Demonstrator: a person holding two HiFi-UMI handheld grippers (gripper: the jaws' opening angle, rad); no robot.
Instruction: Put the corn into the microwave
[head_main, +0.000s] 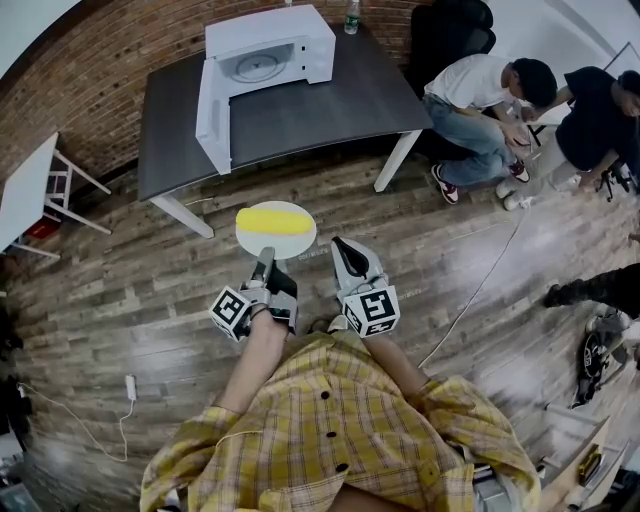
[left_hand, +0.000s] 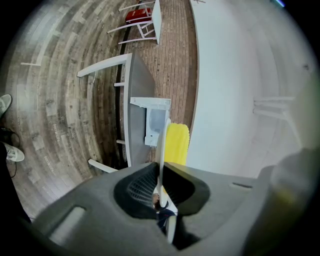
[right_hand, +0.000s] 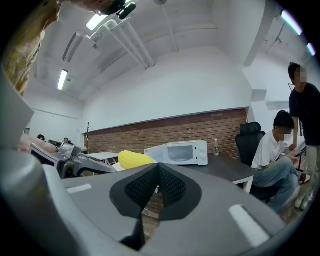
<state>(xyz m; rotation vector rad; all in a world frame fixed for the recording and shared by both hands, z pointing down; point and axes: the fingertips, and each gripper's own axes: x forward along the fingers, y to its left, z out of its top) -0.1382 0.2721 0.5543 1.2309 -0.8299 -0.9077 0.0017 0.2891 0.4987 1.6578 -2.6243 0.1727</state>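
Note:
A yellow corn cob (head_main: 274, 219) lies on a round white plate (head_main: 250, 235) held level above the wooden floor. My left gripper (head_main: 266, 252) is shut on the plate's near rim. In the left gripper view the plate (left_hand: 162, 145) shows edge-on between the pads, with the corn (left_hand: 177, 144) on it. My right gripper (head_main: 343, 246) hangs beside the plate, to its right, shut with nothing in it. Ahead, the white microwave (head_main: 283, 48) stands on a dark table (head_main: 300, 115), its door (head_main: 212, 115) swung open. The right gripper view shows the corn (right_hand: 134, 159) and the microwave (right_hand: 180, 152).
A water bottle (head_main: 352, 15) stands at the table's far right corner. Two people (head_main: 480, 95) sit or crouch at the right with a black chair (head_main: 445, 30). A small white table (head_main: 25, 190) is at the left. A cable (head_main: 480, 285) runs over the floor.

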